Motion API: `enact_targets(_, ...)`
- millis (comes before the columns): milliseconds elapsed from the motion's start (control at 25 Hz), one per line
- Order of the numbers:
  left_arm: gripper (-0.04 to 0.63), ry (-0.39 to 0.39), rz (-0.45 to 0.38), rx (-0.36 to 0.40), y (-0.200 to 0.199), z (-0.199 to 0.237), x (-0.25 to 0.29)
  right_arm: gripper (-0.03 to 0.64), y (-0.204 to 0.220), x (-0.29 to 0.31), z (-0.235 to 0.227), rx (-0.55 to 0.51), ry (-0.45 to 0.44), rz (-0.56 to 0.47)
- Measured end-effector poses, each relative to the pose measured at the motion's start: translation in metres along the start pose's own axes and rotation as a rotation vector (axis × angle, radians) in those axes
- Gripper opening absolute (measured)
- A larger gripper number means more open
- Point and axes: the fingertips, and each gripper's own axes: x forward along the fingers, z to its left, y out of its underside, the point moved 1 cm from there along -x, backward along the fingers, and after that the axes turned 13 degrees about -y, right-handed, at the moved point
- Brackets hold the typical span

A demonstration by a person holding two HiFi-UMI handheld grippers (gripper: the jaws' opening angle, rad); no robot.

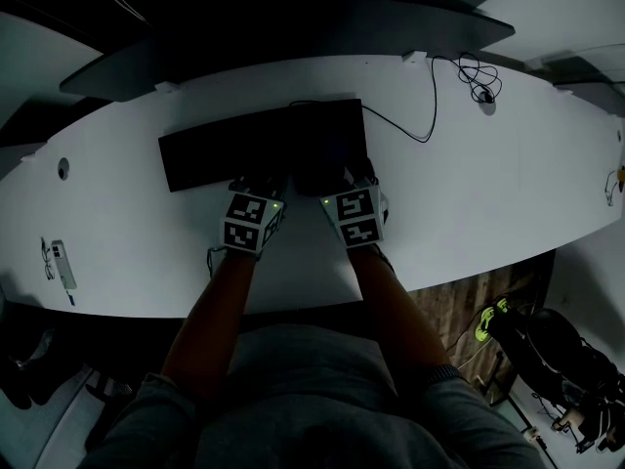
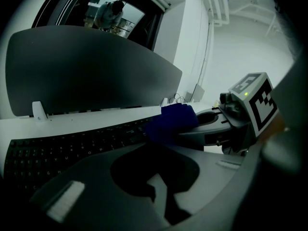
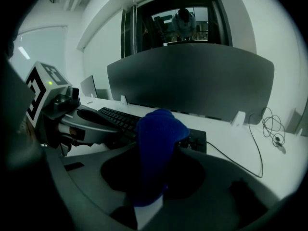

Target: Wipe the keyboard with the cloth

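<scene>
A black keyboard (image 1: 210, 154) lies across the white desk (image 1: 469, 193) in front of the person. My right gripper (image 1: 344, 182) is at the keyboard's right half, shut on a blue cloth (image 3: 155, 143) that stands up from between its jaws and drapes over the keys. In the head view the cloth (image 1: 327, 149) is a dark patch covering the keyboard's right end. My left gripper (image 1: 256, 186) is just to its left at the keyboard's front edge, its jaws together with nothing in them. In the left gripper view the cloth (image 2: 172, 121) and right gripper (image 2: 214, 124) appear beside the keys (image 2: 57, 148).
A dark grey partition screen (image 1: 293, 32) runs behind the keyboard. The keyboard's cable (image 1: 430, 106) loops right to a coiled wire (image 1: 480, 78). A small white device (image 1: 62, 263) lies at the desk's left end. The desk's front edge is close under my arms.
</scene>
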Motion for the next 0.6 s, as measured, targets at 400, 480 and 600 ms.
enact_targets(400, 0.008, 0.036, 0.000, 0.017, -0.007, -0.032, 0.016, 0.123, 0.014, -0.029, -0.037, 0.054, 0.049, -0.017)
enact_targets(480, 0.008, 0.040, -0.002, 0.020, -0.009, -0.038, 0.018, 0.123, 0.015, -0.032, -0.041, 0.056, 0.053, -0.017)
enact_targets(600, 0.008, 0.047, -0.007, 0.028, -0.012, -0.046, 0.020, 0.123, 0.019, -0.040, -0.051, 0.069, 0.068, -0.021)
